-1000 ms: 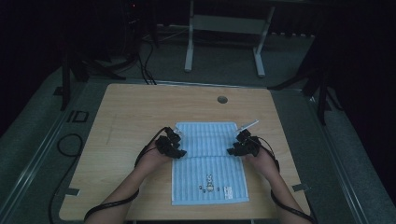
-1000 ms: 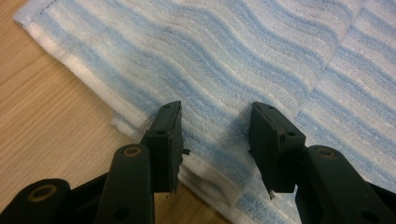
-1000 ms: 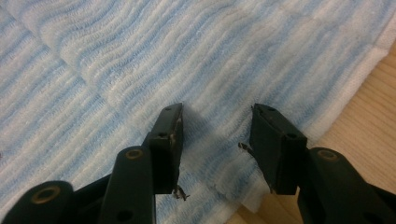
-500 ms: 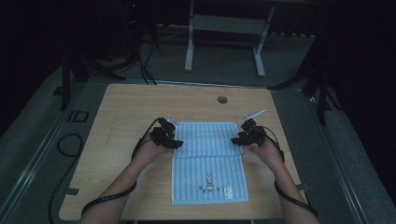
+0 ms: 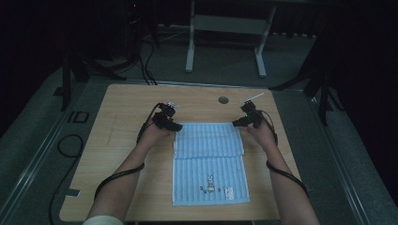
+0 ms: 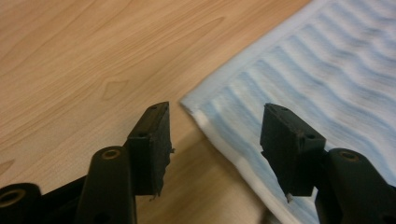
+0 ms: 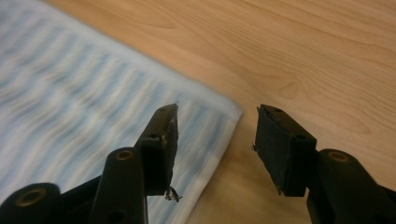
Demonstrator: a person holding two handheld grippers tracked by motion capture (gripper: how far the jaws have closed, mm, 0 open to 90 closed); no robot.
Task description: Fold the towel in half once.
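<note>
Both pairs of jaws stand apart with nothing between the pads, and both have just been opening. Starting at the left, the left gripper [image 5: 174,126] hovers just off the far left corner of a pale blue towel [image 5: 210,164], its black rubbery pads straddling that corner from above; the left gripper view shows the corner [image 6: 189,103] lying flat on the wood. The towel sits at the middle of a light wooden table [image 5: 117,154], its far end folded back on itself so a doubled band lies across the top. It is ribbed with soft stripes, edged in white, and has a small printed motif near the close end. To the right, the right gripper [image 5: 237,124] hangs over the far right corner in the same way. The fold seems just laid down, so lifting both hands away straight and together, without snagging the edge, should leave the corners square and flat.
</note>
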